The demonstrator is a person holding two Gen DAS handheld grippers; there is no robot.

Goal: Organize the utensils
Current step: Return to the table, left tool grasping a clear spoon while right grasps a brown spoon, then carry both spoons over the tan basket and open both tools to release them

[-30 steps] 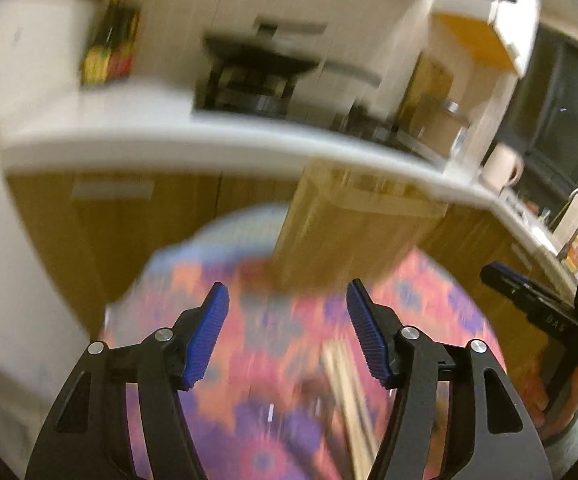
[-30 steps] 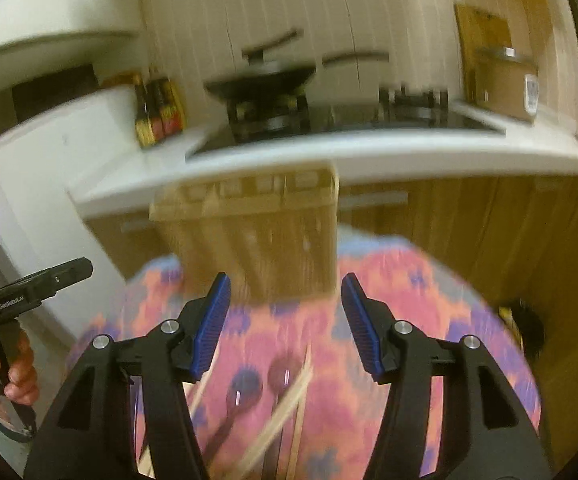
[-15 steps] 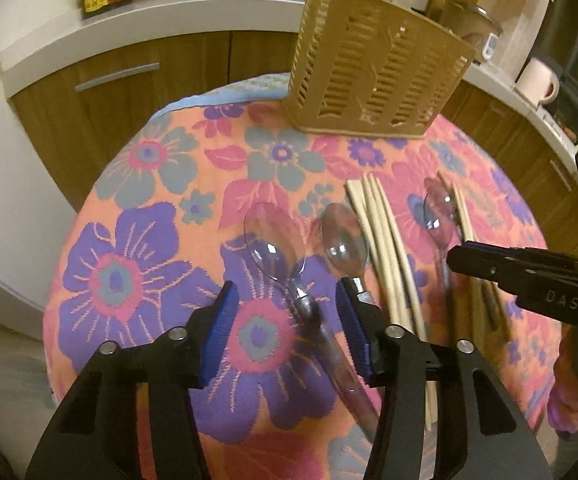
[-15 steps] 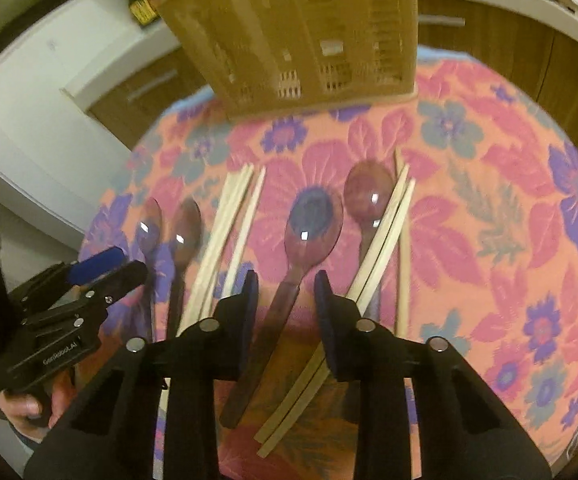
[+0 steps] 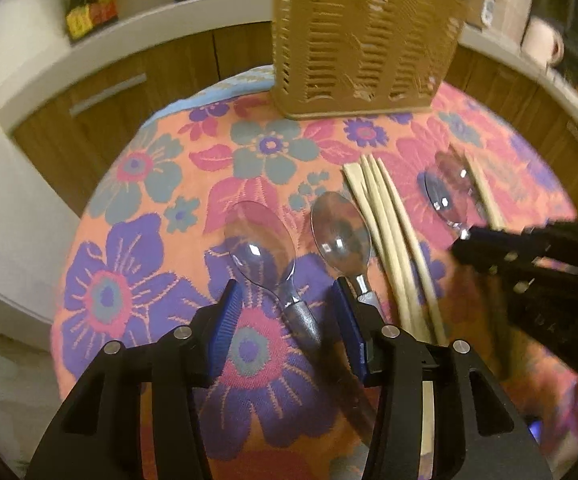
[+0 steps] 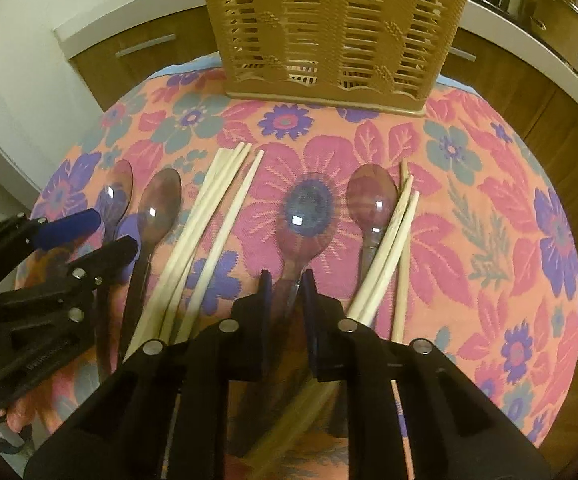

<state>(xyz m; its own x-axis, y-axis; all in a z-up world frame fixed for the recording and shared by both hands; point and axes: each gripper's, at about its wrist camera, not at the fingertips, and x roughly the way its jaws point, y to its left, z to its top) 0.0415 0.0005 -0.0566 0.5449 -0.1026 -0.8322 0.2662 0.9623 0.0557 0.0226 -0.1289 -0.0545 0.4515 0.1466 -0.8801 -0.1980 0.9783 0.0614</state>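
Here, two handheld grippers reach for spoons on a floral tablecloth [image 6: 469, 264].

The right gripper [image 6: 285, 280] has its jaws nearly together around the neck of the middle spoon [image 6: 303, 220], apparently to lift it; firm contact is unclear. The left gripper [image 5: 287, 300] stands wide open astride the far-left spoon [image 5: 261, 240]. Chopsticks [image 6: 213, 216] lie between the spoons, and the slatted basket [image 6: 329, 28], likely their destination, stands just beyond.

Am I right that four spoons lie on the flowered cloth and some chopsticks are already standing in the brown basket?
Not quite. Four spoons do lie on the flowered cloth, but the brown basket looks empty through its slats in the right wrist view. The chopsticks all lie flat on the cloth beside the spoons.
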